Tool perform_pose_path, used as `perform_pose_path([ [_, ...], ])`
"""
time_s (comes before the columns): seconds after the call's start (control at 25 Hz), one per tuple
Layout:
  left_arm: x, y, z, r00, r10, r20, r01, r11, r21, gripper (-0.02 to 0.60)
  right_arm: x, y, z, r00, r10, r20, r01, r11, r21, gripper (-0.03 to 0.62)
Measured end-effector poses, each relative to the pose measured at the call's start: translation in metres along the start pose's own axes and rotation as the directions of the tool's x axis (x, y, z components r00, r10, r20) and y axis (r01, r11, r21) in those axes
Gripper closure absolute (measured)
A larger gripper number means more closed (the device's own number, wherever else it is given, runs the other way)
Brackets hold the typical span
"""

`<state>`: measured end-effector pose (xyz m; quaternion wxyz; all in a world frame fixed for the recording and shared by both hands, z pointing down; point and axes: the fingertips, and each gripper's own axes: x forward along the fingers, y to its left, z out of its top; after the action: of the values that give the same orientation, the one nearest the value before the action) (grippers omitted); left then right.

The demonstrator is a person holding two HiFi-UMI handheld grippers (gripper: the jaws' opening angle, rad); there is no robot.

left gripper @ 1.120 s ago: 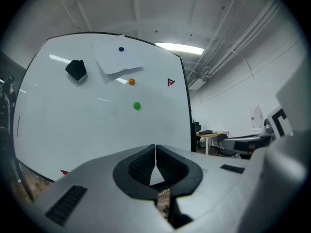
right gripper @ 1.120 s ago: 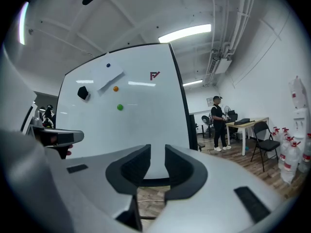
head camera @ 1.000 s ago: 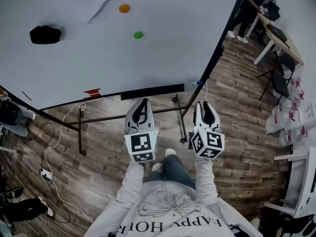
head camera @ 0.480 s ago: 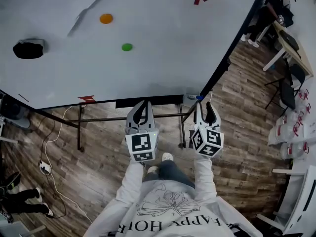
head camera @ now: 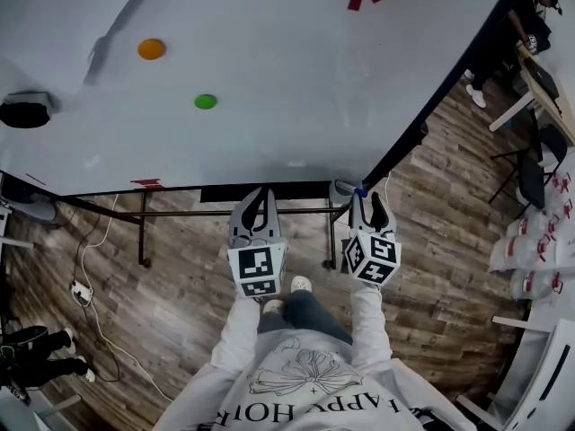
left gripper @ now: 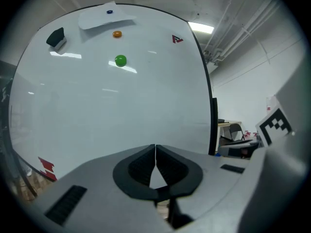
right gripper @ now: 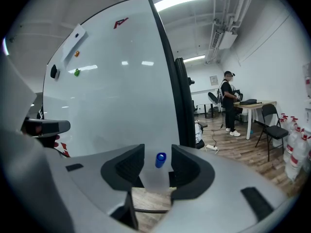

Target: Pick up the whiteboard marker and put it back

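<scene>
Holding both grippers out toward the whiteboard (head camera: 269, 79), you stand on the wood floor (head camera: 162, 312) at the board's lower edge. Your right gripper (head camera: 369, 201) sits at the board's bottom right corner, and its fingers (right gripper: 127, 166) have just been opening; they now stand wide apart. Between them, in the right gripper view, the whiteboard marker (right gripper: 161, 159) shows its blue cap, upright in a translucent holder (right gripper: 154, 177). Neither finger touches the cap; there is a gap on both sides. From the head view the same blue cap (head camera: 360, 191) sits just ahead of the right gripper, with the holder (head camera: 342, 189) at the corner of the board.

Your left gripper (head camera: 261, 194) is beside the right one, pointing at the board's lower edge. Its fingers (left gripper: 141, 165) are closed tip to tip with nothing between them.

Up on the board you have a green magnet (head camera: 206, 101), an orange magnet (head camera: 151, 48) and a black eraser (head camera: 24, 113). Another person (right gripper: 228, 101) stands by a tabletop (right gripper: 255, 103) well off to the right.
</scene>
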<state>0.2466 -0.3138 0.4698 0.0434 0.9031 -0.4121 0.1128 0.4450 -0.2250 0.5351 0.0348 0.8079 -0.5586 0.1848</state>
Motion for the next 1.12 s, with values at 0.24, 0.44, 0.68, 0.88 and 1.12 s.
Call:
perform_pose_path([
  [0.24, 0.011, -0.002, -0.012, 1.000, 0.017, -0.026, -0.017, 1.000, -0.009, 0.574, 0.015, -0.004, -0.017, 0.999, 0.022, -0.038, -0.021, 1.000, 0.012, 0.441],
  [0.44, 0.015, -0.002, -0.017, 0.999, 0.033, -0.039, -0.033, 0.999, -0.014, 0.574, 0.021, -0.007, -0.018, 0.999, 0.028, -0.033, -0.028, 0.999, 0.017, 0.511],
  [0.68, 0.012, 0.001, -0.017, 0.997, 0.061, -0.042, -0.062, 0.998, -0.016, 0.574, 0.024, -0.003, -0.015, 0.998, 0.065, -0.024, -0.065, 0.998, 0.015, 0.530],
  [0.88, 0.007, 0.009, -0.017, 0.996, 0.079, -0.039, -0.080, 0.997, -0.021, 0.574, 0.024, 0.002, -0.007, 0.997, 0.080, -0.010, -0.080, 0.997, 0.022, 0.531],
  [1.12, 0.003, 0.018, -0.008, 0.997, 0.080, -0.022, -0.081, 0.996, -0.031, 0.574, 0.017, 0.007, 0.016, 0.997, 0.070, 0.019, -0.070, 0.997, 0.010, 0.531],
])
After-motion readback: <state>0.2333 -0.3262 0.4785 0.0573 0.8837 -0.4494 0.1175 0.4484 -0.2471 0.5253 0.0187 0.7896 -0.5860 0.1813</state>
